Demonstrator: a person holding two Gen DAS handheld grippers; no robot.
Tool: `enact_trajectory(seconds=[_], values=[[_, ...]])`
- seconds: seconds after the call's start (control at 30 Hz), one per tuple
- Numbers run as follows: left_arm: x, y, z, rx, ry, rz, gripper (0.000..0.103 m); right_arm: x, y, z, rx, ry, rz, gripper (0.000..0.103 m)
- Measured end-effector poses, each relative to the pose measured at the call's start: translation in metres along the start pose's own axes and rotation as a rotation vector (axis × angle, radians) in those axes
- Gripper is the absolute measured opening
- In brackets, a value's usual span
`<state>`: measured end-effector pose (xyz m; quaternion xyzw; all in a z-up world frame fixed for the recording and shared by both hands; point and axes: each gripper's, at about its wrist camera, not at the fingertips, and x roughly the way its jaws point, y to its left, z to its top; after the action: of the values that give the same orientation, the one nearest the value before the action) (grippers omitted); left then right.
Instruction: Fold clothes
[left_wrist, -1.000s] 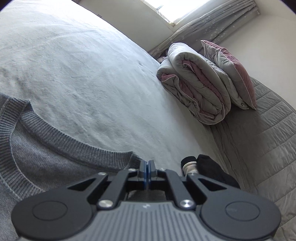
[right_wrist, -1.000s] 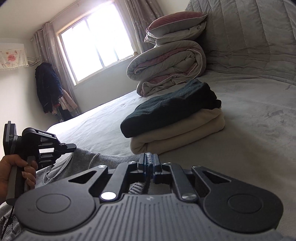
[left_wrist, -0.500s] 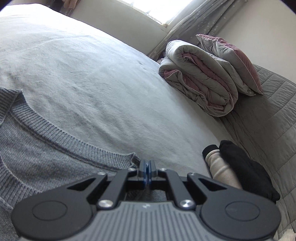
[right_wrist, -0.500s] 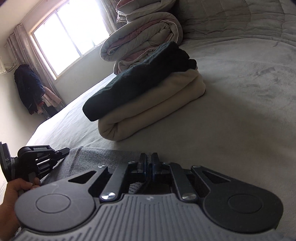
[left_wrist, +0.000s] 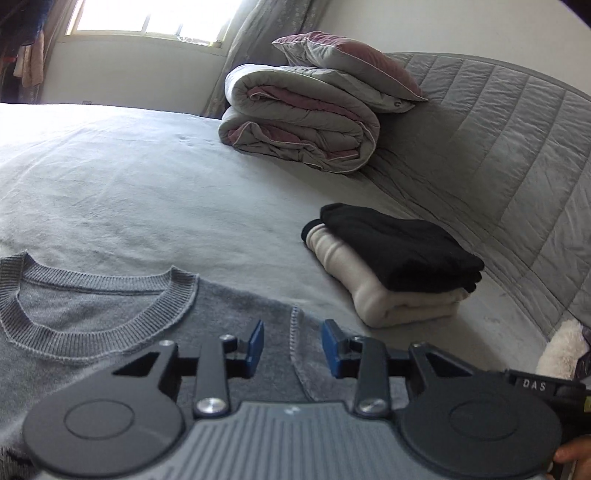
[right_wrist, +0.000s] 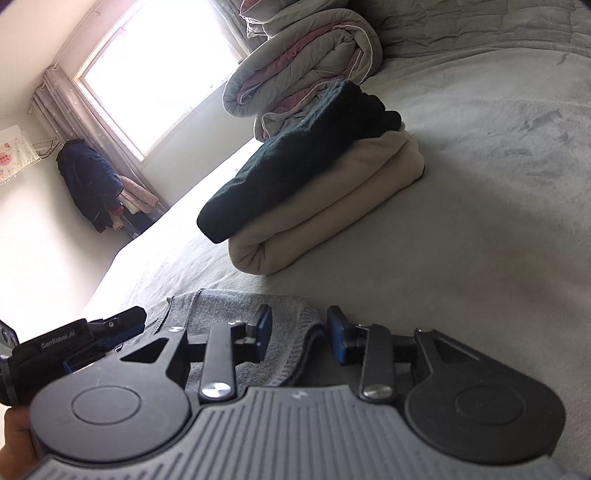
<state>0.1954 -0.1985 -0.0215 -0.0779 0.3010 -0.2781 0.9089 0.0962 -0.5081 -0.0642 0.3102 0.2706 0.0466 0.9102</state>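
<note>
A grey knit sweater lies flat on the grey bed, its ribbed collar at the left. My left gripper is open just above the sweater's shoulder seam, holding nothing. My right gripper is open over a folded ribbed edge of the same sweater, holding nothing. The left gripper also shows at the left of the right wrist view.
A folded stack, black garment on a cream one, lies to the right near the quilted headboard. A rolled duvet with a pillow on top sits behind. A fluffy white item is at the far right.
Both grippers were shut on the sweater and have opened, letting it go. The sweater now lies flat on the bed. Both views have swung toward the folded stack.
</note>
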Motion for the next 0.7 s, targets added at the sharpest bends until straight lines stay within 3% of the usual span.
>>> enact_trajectory(seconds=[0.2, 0.3, 0.43, 0.5, 0.7], values=[[-0.029, -0.04, -0.03, 0.167, 0.012, -0.103, 0.035, -0.01, -0.011, 0.004, 0.068, 0.022, 0.049, 0.038], [-0.037, -0.062, -0.046, 0.298, 0.025, -0.181, 0.035, -0.012, -0.018, 0.006, 0.108, 0.032, 0.072, 0.038], [-0.035, -0.088, -0.067, 0.481, 0.1, -0.272, 0.03, -0.016, -0.021, 0.008, 0.135, 0.043, 0.093, 0.039], [-0.031, -0.096, -0.074, 0.543, 0.124, -0.293, 0.03, -0.017, -0.022, 0.008, 0.139, 0.049, 0.098, 0.039], [-0.015, -0.116, -0.092, 0.695, 0.163, -0.261, 0.03, -0.013, -0.02, 0.006, 0.135, 0.064, 0.104, 0.039]])
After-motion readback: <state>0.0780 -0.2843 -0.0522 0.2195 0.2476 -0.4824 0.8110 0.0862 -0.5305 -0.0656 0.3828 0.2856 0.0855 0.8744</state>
